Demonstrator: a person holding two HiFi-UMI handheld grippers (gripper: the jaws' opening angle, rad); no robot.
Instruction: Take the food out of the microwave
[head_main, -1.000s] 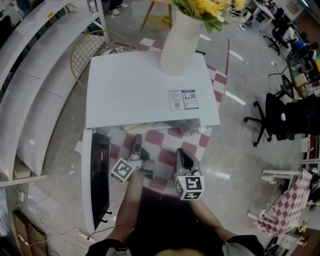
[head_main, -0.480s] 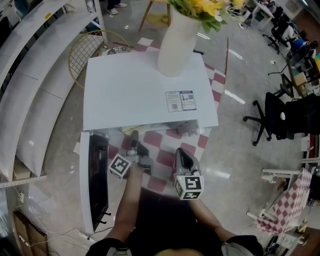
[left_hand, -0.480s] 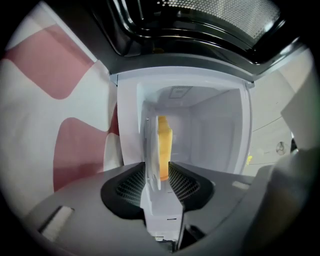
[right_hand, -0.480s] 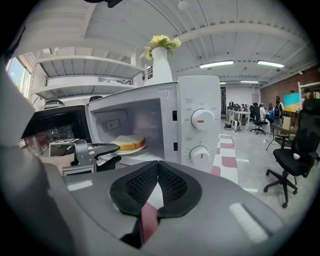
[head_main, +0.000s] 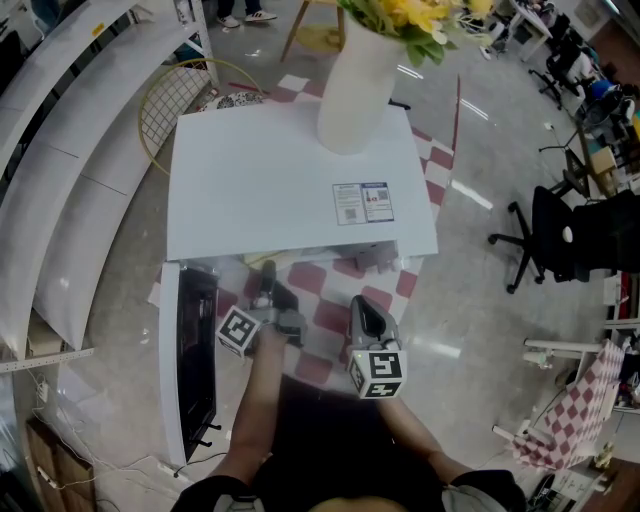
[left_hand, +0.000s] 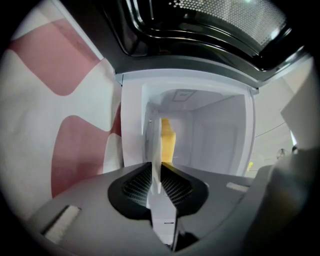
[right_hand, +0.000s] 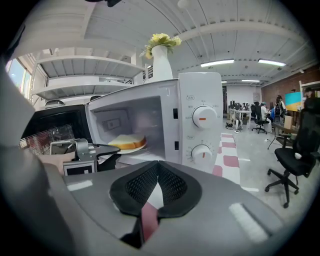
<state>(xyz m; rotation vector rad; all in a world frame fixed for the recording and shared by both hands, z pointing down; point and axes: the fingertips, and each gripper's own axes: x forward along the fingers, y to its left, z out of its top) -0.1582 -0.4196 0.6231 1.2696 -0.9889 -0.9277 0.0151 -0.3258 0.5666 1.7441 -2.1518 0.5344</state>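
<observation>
While the microwave (right_hand: 196, 100) door (head_main: 196, 360) stands open, the left tongs (left_hand: 156, 176) have just been closing and now pinch the plate (left_hand: 155, 150) inside. Its bread (right_hand: 129, 142) is not out yet. The right tongs (right_hand: 158, 183) hang clenched, empty.

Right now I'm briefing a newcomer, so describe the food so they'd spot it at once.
Find the white microwave with the vase on top, its door swung open. In its cavity sits a white plate bearing one pale yellow bread slice, the only food in view.
</observation>
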